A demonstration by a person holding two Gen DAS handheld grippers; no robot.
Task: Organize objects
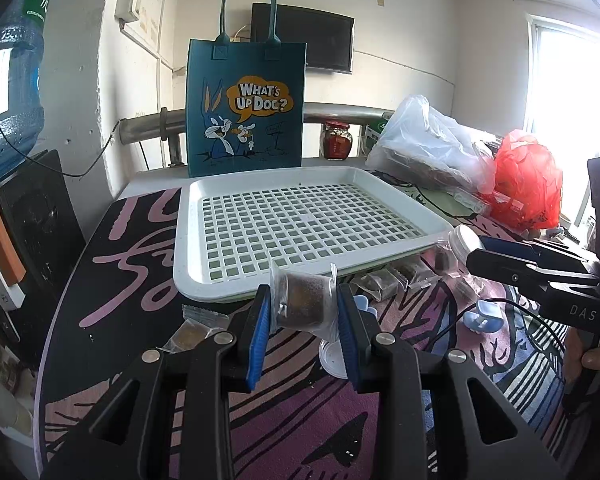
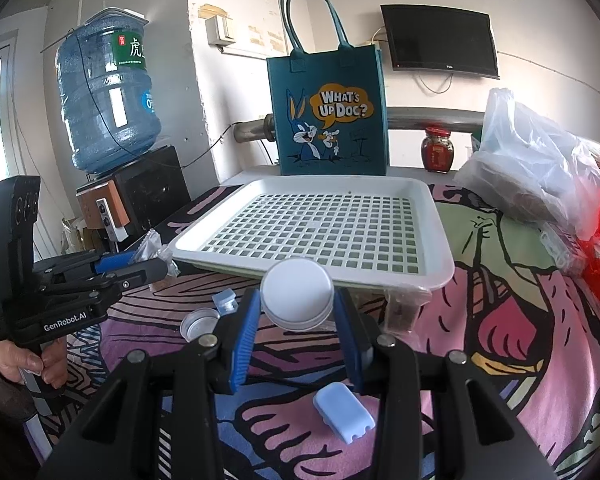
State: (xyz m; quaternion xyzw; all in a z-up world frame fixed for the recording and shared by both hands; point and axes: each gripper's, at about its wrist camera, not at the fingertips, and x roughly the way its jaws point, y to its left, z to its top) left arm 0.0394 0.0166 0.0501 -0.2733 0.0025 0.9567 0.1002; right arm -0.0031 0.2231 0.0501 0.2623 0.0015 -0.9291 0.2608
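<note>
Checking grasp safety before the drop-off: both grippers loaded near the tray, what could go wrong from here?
1. The left gripper pinches a soft plastic-wrapped packet that bulges between the jaws; it may slip or crush.
2. The right gripper holds a clear jar just below its white lid, so it could tip out.
3. The white tray overhangs loose packets underneath, so loading that edge might rock it.

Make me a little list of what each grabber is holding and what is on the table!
left gripper: shut on a small brown block in a clear plastic wrapper
right gripper: shut on a clear plastic jar with a white round lid
white plastic tray with a grid of square holes: nothing in it
teal felt tote bag with a cartoon rabbit: upright behind the tray
loose on the patterned cloth: a pale blue clip, an open white lid
</note>
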